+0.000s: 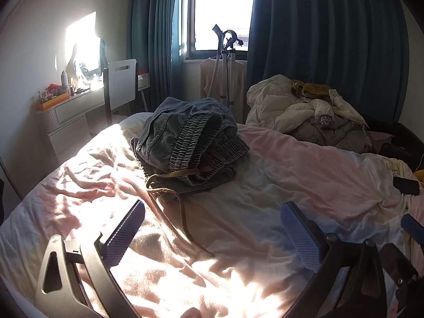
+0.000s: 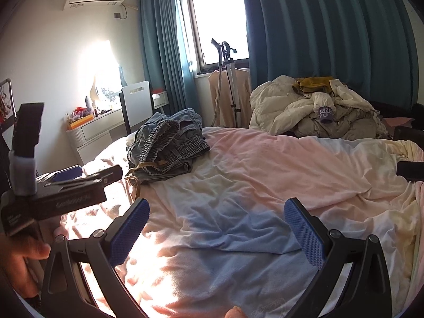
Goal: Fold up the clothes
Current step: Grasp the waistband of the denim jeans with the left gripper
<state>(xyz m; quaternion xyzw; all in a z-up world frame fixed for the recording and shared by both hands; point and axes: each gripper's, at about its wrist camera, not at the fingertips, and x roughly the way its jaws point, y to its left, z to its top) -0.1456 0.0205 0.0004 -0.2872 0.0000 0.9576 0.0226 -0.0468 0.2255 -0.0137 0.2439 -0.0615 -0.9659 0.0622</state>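
A folded grey-blue pair of trousers point(image 1: 189, 139) with an elastic waistband and tan drawstring lies on the pink and blue bedspread point(image 1: 304, 175); it shows in the right wrist view too as the trousers point(image 2: 169, 139). My left gripper point(image 1: 212, 228) is open, hovering over the bedspread short of the trousers, nothing between its blue pads. My right gripper point(image 2: 216, 225) is open over bare bedspread point(image 2: 265, 175), to the right of the trousers. The left gripper's body point(image 2: 66, 196) shows at the left edge of the right wrist view, held by a hand point(image 2: 18, 259).
A heap of cream jackets and other clothes point(image 1: 310, 111) lies at the far right of the bed. A garment steamer stand point(image 1: 226, 61) with a beige top stands by the window. A dressing table point(image 1: 69, 106) and white chair point(image 1: 122, 79) are at the left.
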